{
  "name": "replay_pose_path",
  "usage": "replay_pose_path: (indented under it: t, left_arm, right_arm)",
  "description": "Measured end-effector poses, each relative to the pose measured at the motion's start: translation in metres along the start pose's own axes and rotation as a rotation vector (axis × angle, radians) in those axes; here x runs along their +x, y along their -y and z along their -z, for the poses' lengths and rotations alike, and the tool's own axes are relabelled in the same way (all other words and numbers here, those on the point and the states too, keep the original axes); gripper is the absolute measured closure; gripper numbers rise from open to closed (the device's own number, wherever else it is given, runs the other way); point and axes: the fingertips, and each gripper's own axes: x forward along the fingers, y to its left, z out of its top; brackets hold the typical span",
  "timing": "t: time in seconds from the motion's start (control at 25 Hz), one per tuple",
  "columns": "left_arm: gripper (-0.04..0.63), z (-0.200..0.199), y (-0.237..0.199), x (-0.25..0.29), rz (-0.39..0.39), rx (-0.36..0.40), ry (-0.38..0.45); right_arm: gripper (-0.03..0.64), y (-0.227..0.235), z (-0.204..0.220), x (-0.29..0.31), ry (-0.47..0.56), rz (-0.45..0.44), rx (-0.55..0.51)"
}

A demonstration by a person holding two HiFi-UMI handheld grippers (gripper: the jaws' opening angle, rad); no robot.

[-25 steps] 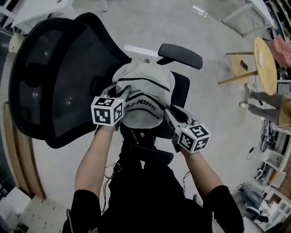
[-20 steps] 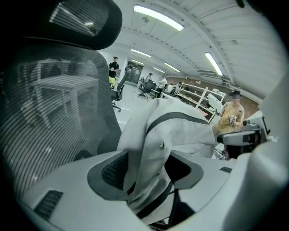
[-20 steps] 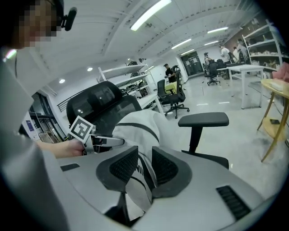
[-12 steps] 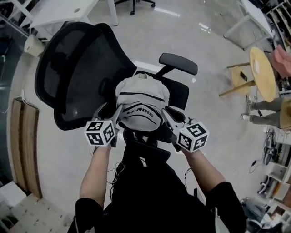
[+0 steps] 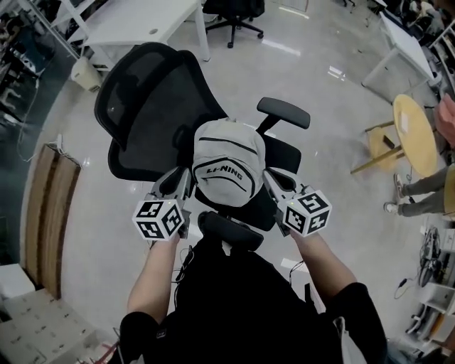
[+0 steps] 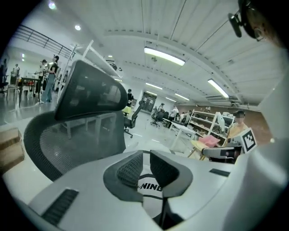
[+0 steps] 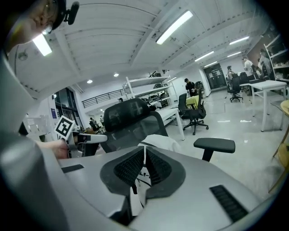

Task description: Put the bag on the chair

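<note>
A grey-white bag (image 5: 227, 167) with a black logo stands upright on the seat (image 5: 286, 153) of a black mesh office chair (image 5: 153, 106), leaning against its backrest. My left gripper (image 5: 182, 178) is just left of the bag. Its jaws have just been closing to a narrow gap with nothing between them (image 6: 145, 155). On the bag's right, my right gripper (image 5: 273, 178) has also just been closing. Its pads nearly meet and are empty (image 7: 145, 151). Beyond the jaws I see the bag (image 6: 149, 186) (image 7: 158, 140). Neither gripper holds it.
One armrest (image 5: 284, 112) lies beyond the bag, another (image 5: 229, 229) near my body. A white desk (image 5: 142, 21) and a second chair (image 5: 234, 11) stand behind. A round wooden table (image 5: 416, 131) and stool (image 5: 380, 138) are at the right, a wooden panel (image 5: 46, 206) at the left.
Both grippers have come off the bag's sides and lifted back toward me. The bag stays on the seat by itself. My head has risen, so more of the room shows.
</note>
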Motion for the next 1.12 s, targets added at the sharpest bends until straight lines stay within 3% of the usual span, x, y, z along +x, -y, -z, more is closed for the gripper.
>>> replay_pose_path:
  t: [0.24, 0.56, 0.8, 1.12]
  left_arm:
    - [0.574, -0.021, 0.023, -0.056, -0.019, 0.108, 0.08]
    - [0.578, -0.033, 0.025, -0.11, 0.068, 0.127, 0.125]
    - [0.578, -0.036, 0.022, -0.148, 0.084, 0.273, 0.149]
    - [0.578, -0.033, 0.045, -0.184, 0.13, 0.228, 0.199]
  right_arm:
    - [0.583, -0.033, -0.015, -0.03, 0.042, -0.003, -0.046]
    - [0.586, -0.106, -0.031, -0.041, 0.109, 0.035, -0.094]
    - [0.588, -0.167, -0.034, -0.059, 0.135, 0.049, -0.127]
    - [0.588, -0.202, -0.032, -0.105, 0.181, 0.06, -0.176]
